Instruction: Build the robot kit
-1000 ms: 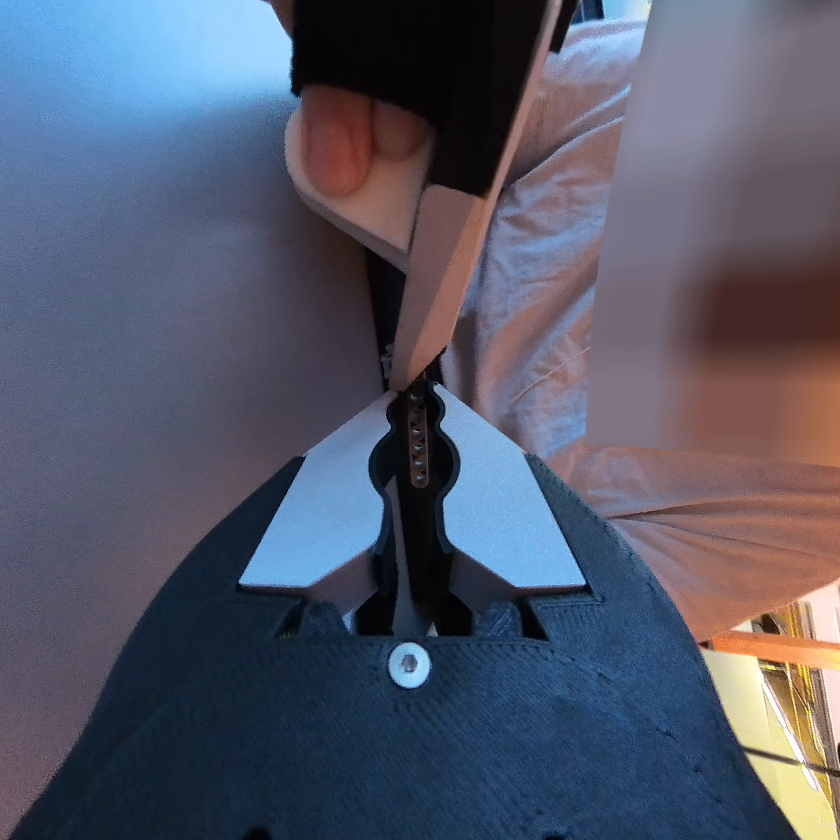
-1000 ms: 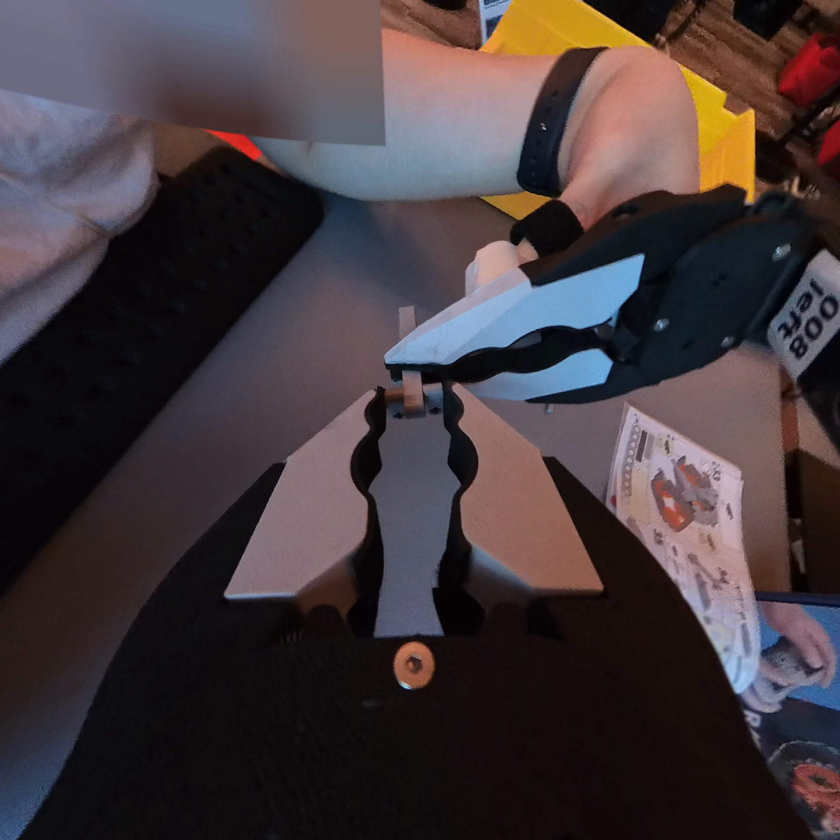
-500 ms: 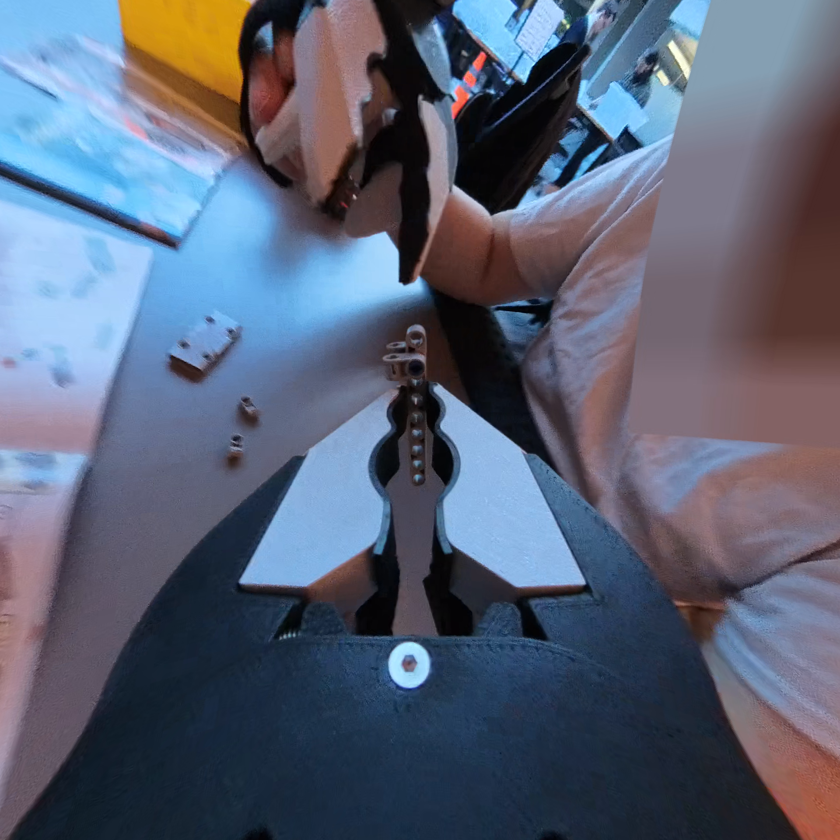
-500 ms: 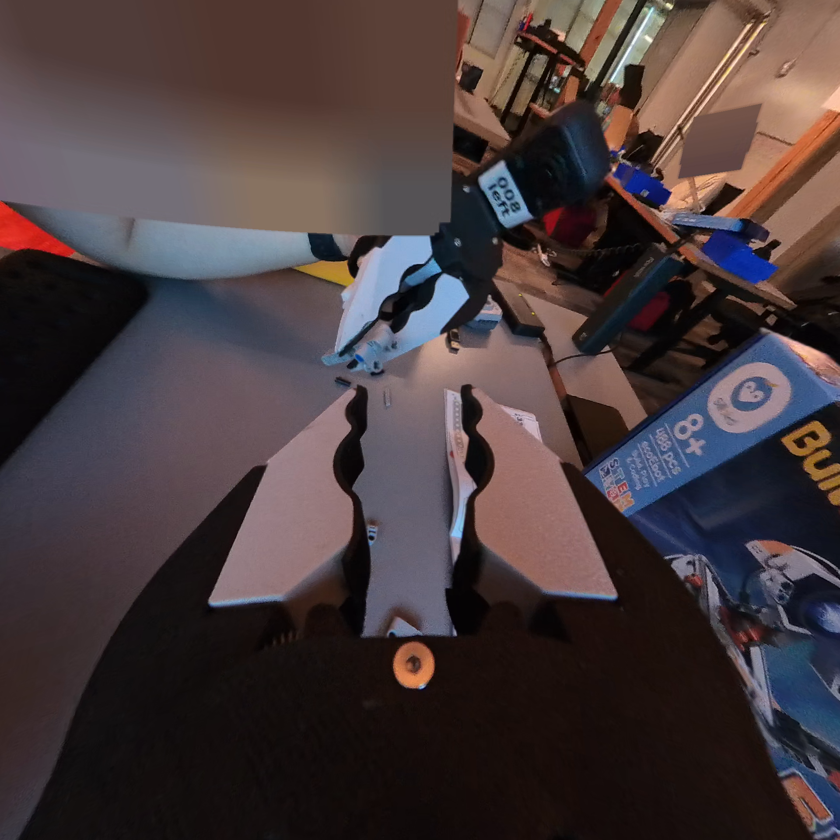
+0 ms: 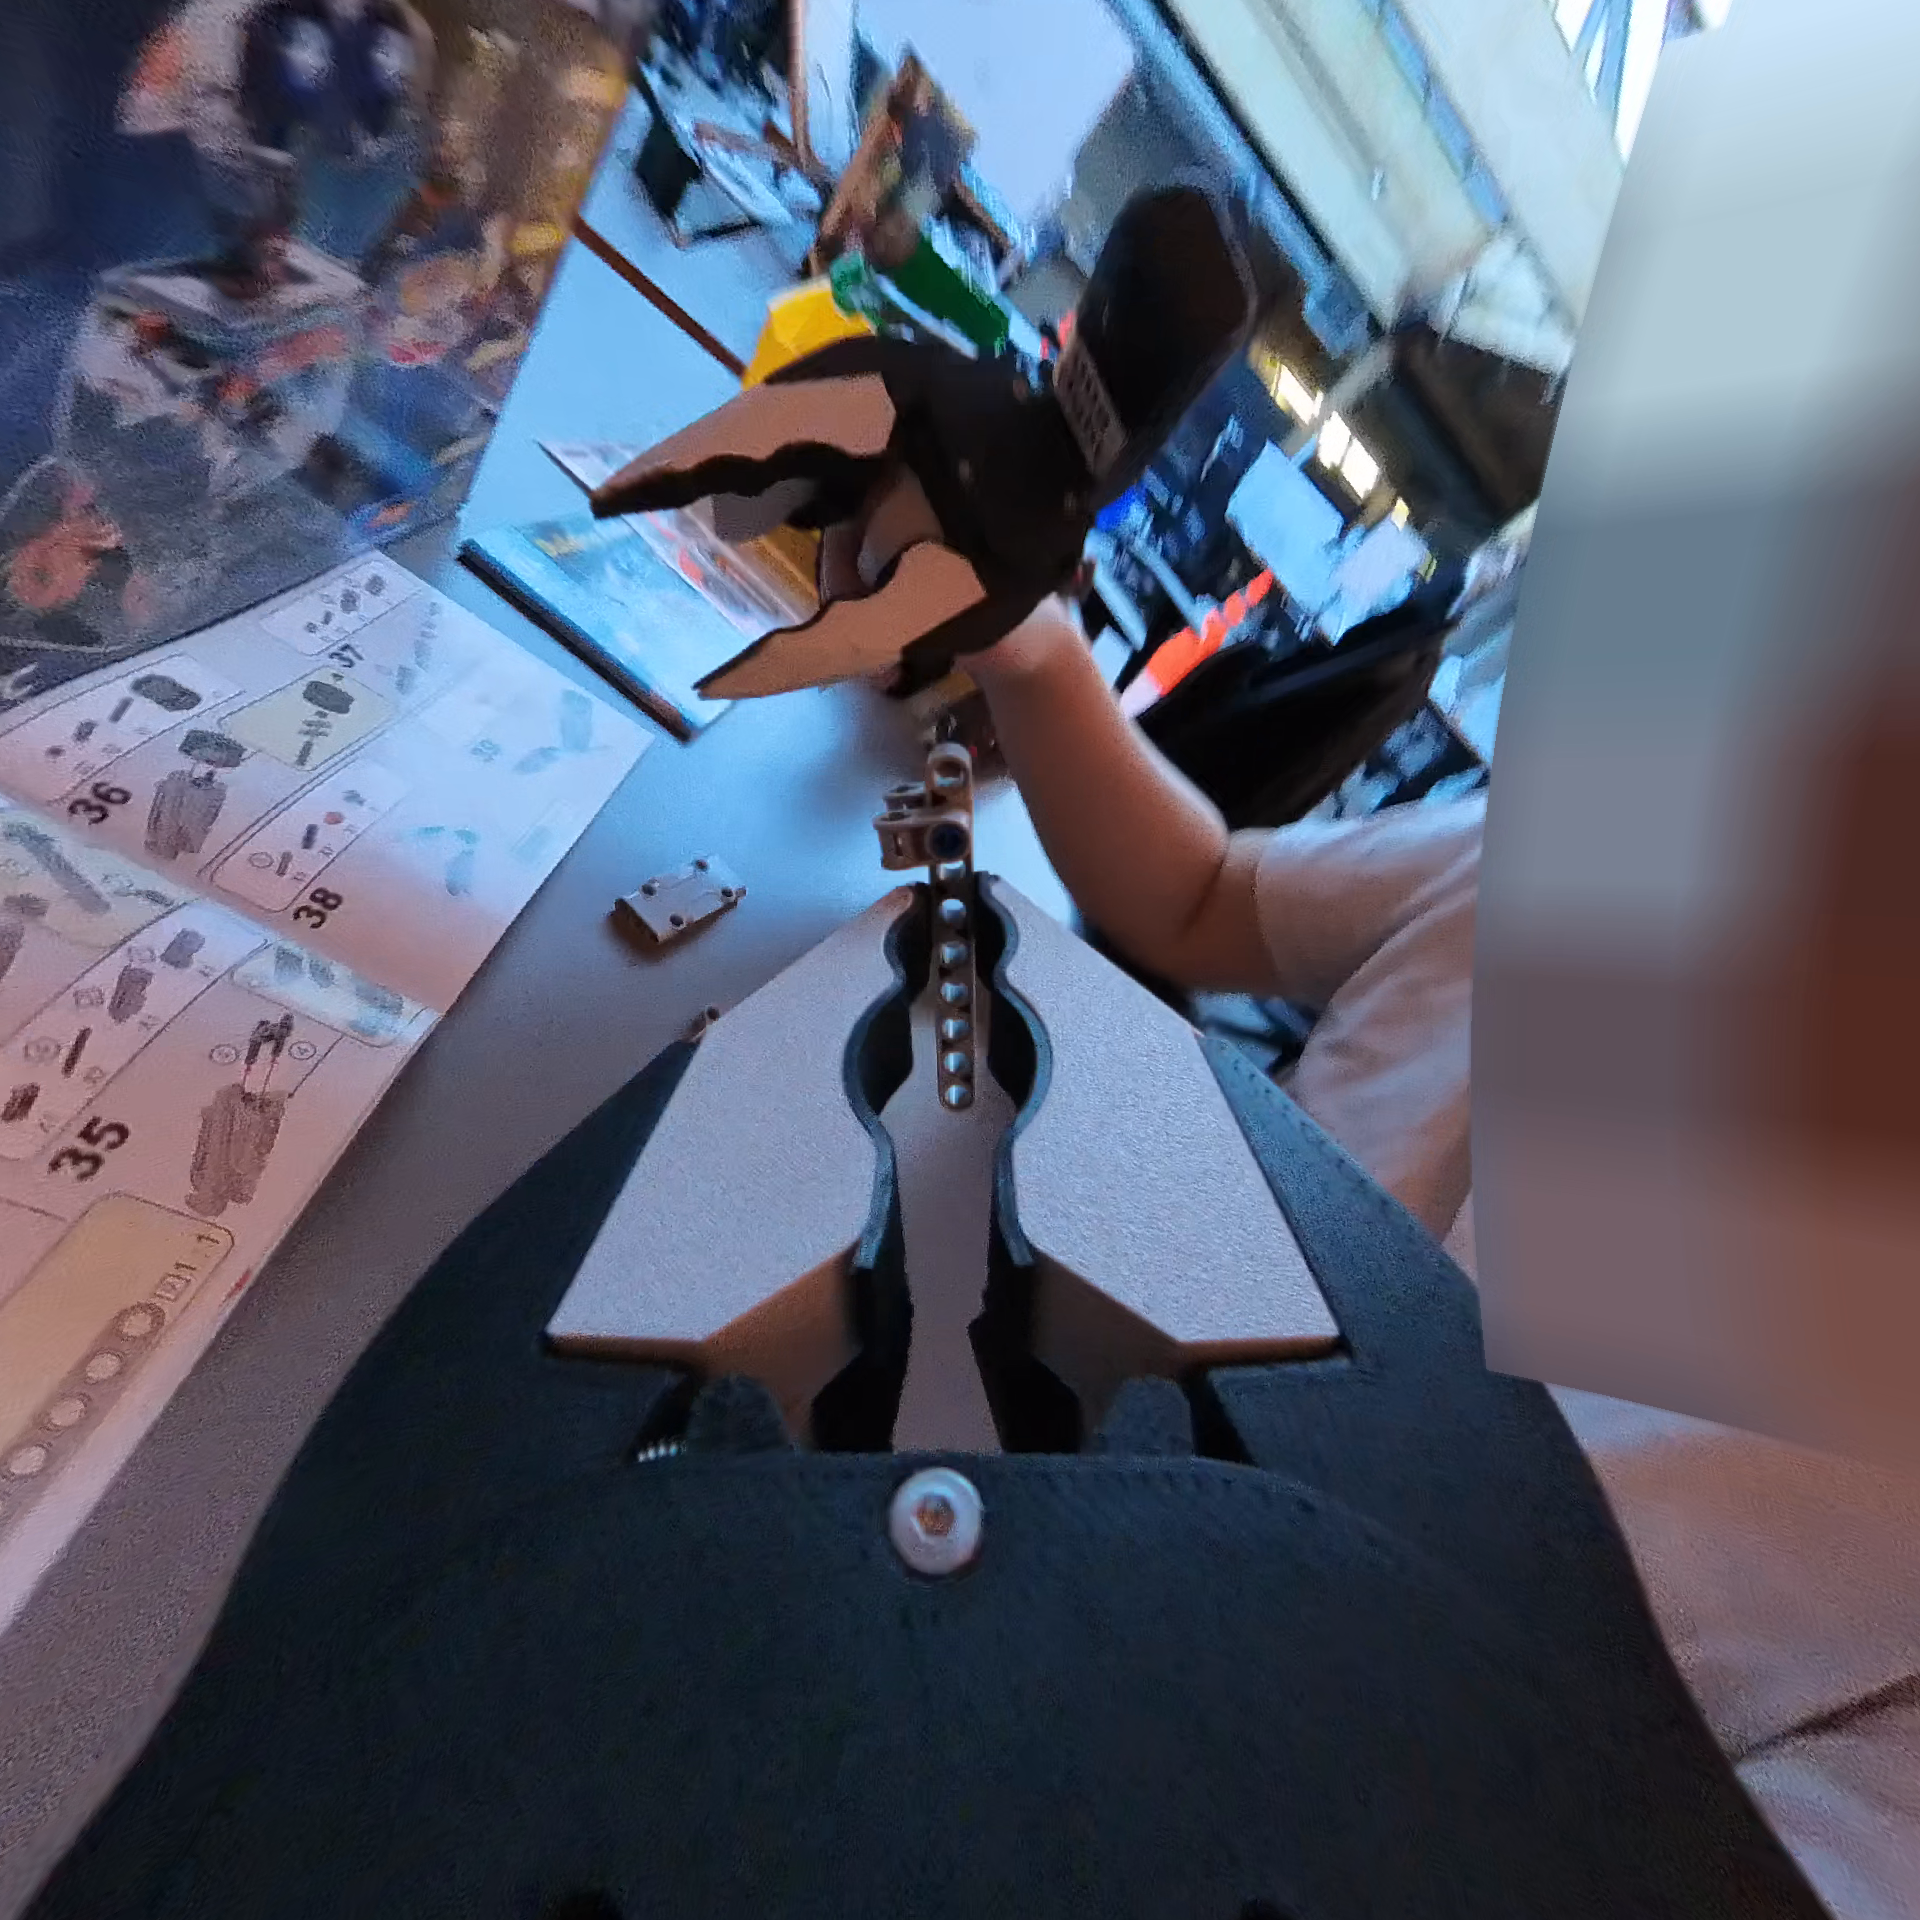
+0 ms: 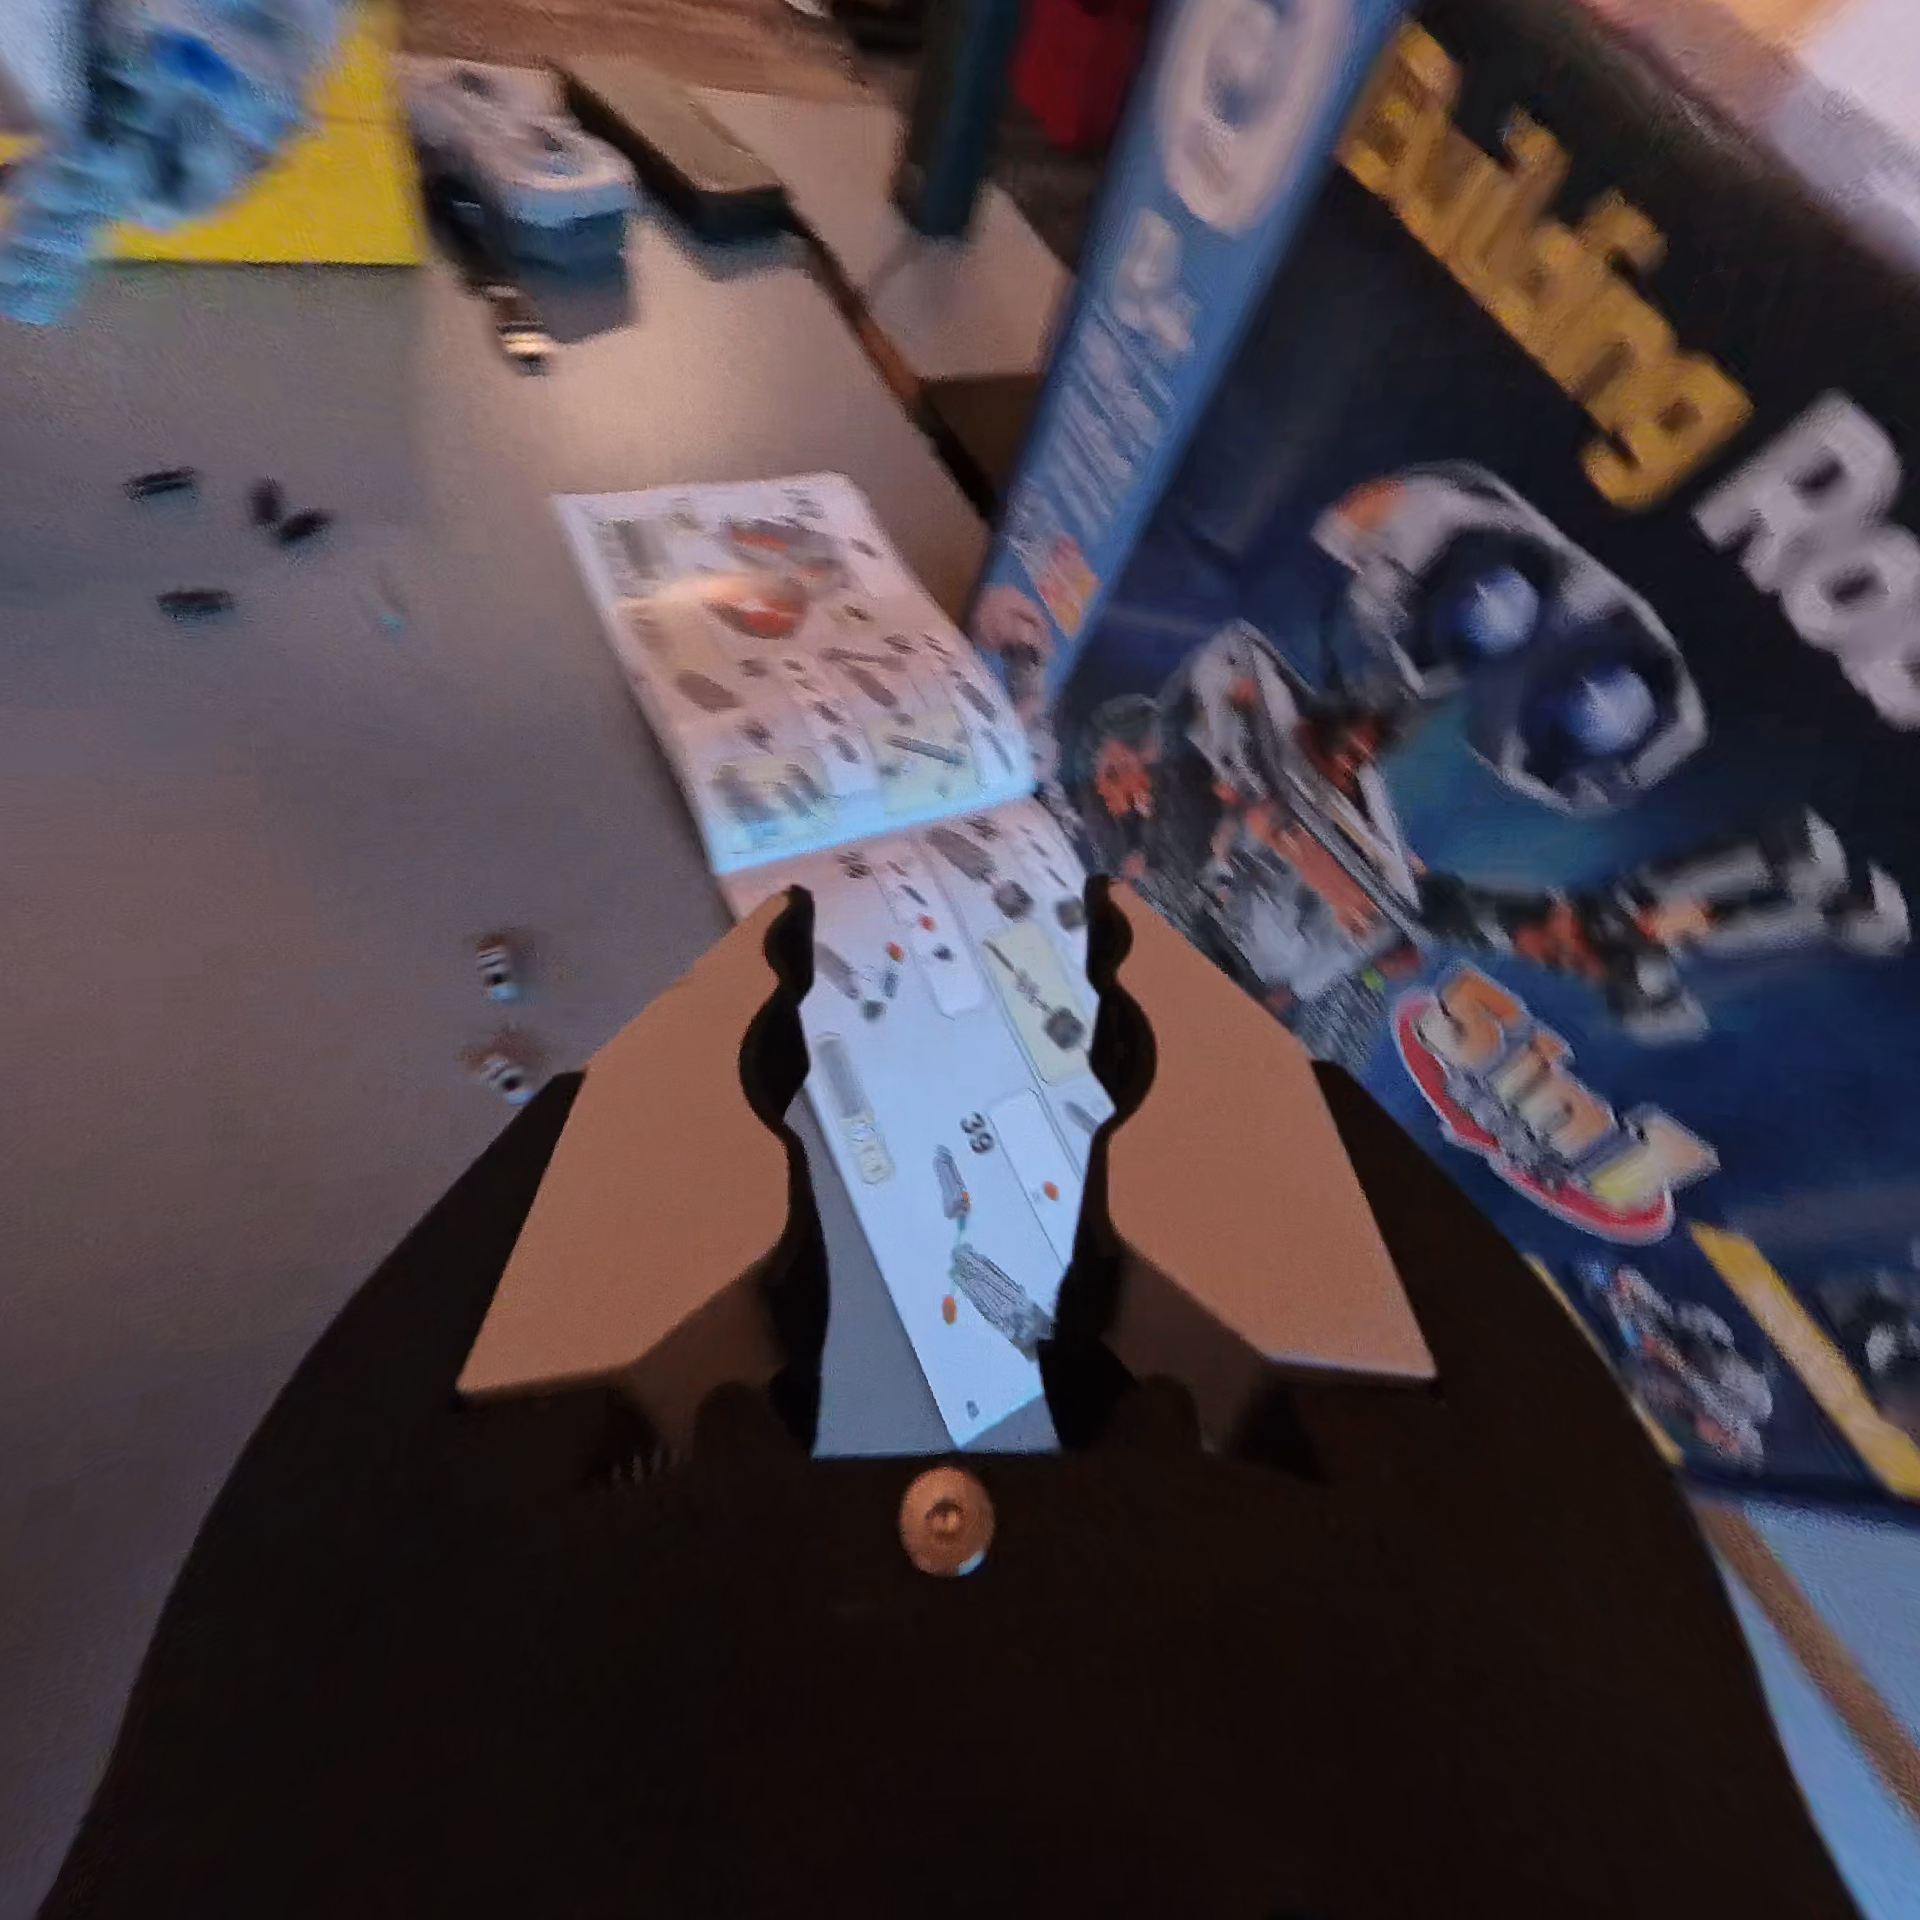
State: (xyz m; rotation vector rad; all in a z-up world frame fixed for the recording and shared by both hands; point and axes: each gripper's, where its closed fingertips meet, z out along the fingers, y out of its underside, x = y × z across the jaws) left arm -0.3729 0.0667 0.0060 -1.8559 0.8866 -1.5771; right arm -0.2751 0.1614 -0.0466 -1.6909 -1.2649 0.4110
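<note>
Pinching a grey perforated beam (image 5: pixel 951 997) between its pressed-together fingers, left gripper (image 5: pixel 948 904) holds it above the grey table (image 5: pixel 727 821); a small connector piece caps the beam's far end. Right gripper (image 6: pixel 945 914) spread wide, empty, above the open instruction booklet (image 6: pixel 831 727). Grey plate (image 5: pixel 677 902) lies nearby. Toy set box (image 6: pixel 1507 727) stands just beside the booklet.

Black gripper (image 5: pixel 948 904), pale fingers (image 5: pixel 1143 1164), seemingly light sleeve (image 5: pixel 1361 904)
</note>
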